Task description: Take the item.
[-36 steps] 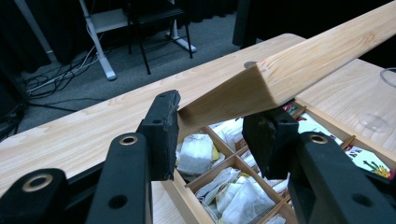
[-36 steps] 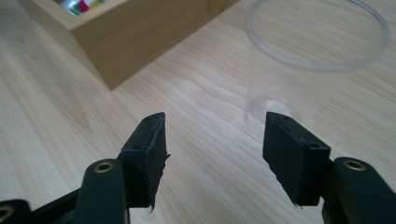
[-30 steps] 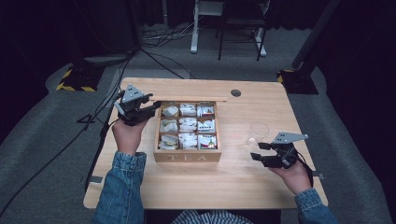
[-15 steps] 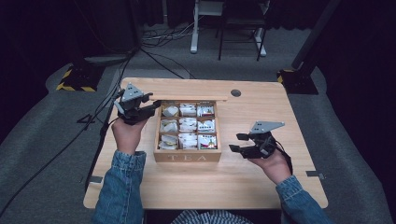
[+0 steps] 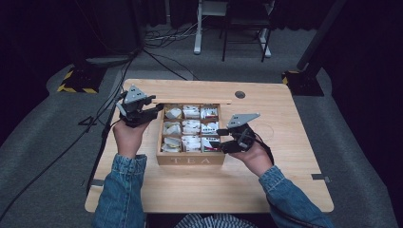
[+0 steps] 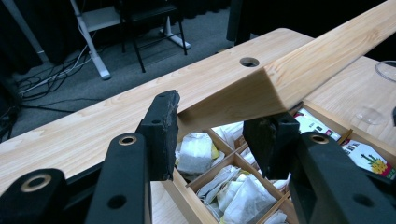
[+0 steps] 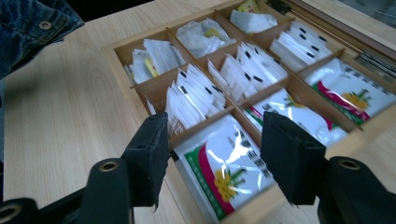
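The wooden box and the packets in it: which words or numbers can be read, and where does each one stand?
"TEA": on the front wall of the wooden box, seen in the high view.
Print on the glossy packets with the green and red design: too blurred to read.
Black marks on the white tea bags: too small to read.

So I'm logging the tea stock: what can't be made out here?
- Sachet print: right gripper view, glare and blur.
- Lid's far end: left gripper view, cut by the frame edge.
- Left column of the box: high view, packets too small to count.
- Glass: left gripper view, cut off.
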`<state>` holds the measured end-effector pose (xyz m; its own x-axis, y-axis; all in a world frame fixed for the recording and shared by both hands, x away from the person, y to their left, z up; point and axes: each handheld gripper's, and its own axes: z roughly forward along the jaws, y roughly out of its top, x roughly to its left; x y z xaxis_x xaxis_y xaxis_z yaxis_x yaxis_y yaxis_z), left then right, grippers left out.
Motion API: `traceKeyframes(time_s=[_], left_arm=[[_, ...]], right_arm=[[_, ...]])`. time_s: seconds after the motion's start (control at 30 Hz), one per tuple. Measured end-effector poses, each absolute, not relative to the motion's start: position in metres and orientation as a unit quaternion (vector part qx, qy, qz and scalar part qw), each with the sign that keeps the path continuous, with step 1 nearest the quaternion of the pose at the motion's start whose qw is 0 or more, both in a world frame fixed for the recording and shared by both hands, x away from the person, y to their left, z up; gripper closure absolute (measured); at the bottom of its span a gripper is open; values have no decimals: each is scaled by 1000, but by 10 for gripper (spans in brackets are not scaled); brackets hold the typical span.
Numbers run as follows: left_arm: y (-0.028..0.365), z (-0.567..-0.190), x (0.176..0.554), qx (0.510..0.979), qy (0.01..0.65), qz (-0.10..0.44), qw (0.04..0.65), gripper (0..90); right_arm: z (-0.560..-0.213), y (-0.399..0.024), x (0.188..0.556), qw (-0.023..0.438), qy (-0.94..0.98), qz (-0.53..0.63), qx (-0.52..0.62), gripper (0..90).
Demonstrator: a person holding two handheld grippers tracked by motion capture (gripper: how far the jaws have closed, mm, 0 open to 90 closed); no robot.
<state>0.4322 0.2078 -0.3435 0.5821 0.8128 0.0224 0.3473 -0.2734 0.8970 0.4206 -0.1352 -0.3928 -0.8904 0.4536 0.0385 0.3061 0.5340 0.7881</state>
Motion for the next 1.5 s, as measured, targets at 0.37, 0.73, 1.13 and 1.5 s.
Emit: traceKeyframes(time_s=[0.37, 0.73, 1.13, 1.5], left_arm=[[210, -341, 437, 759, 380, 242, 470, 551], [211, -341, 439, 758, 378, 238, 476, 549], [210, -342, 437, 757, 381, 241, 473, 548], [208, -343, 433, 764, 377, 245, 463, 543]], right_arm=[[-387, -87, 430, 79, 883, 420, 194, 419], [-395, -38, 434, 63, 902, 396, 158, 498], [-411, -5, 438, 53, 914, 380, 134, 551], [-423, 15, 442, 57, 926, 353, 123, 586]])
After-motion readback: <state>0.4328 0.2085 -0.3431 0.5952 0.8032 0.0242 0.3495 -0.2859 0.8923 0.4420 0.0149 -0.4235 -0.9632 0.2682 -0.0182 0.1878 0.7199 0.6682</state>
